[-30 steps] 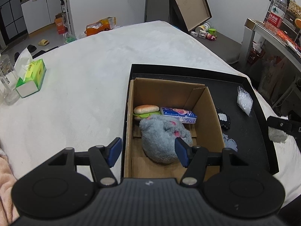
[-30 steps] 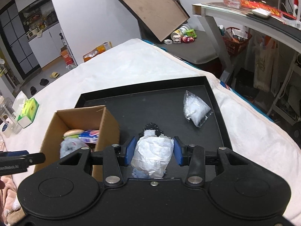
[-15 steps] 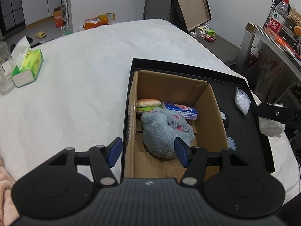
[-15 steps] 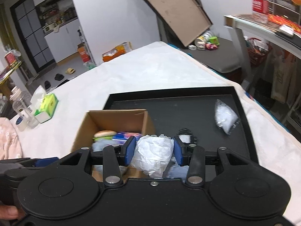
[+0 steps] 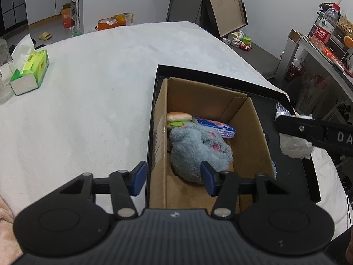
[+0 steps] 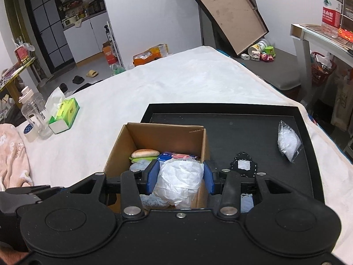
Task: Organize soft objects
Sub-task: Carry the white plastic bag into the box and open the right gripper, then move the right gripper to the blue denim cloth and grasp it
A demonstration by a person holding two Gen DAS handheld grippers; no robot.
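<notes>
On the white-covered table (image 5: 92,101), a black tray (image 6: 253,130) holds an open cardboard box (image 5: 249,130) at its left end. Inside the box, a grey-blue plush toy (image 5: 198,150) lies on the floor of the box, with a toy burger (image 5: 179,119) and a blue-and-pink packet (image 5: 217,128) packed just behind it against the far wall. The right gripper (image 6: 180,177) is raised over the near right corner of the box, its blue-padded jaws clamped on a crumpled white plastic bag (image 6: 179,182); seen from the left wrist, the bag hangs below the finger, out past the box's right wall and above the tray. The left gripper (image 5: 173,180) hovers at the near end of the box with its jaws spread wide and nothing between them, one finger outside the left wall, the other over the plush toy. On the bare tray to the right of the box lie a small black frilled item with a white centre (image 6: 243,165) and, farther right near the rim, a clear packet of white filling (image 6: 289,142). Well apart on the table's left stand a green tissue box (image 6: 64,116) and a clear water bottle (image 6: 35,113), touching or nearly so, with a roll of tape (image 6: 29,131) just beside the bottle. A pink cloth (image 6: 12,156) lies at the left edge.
</notes>
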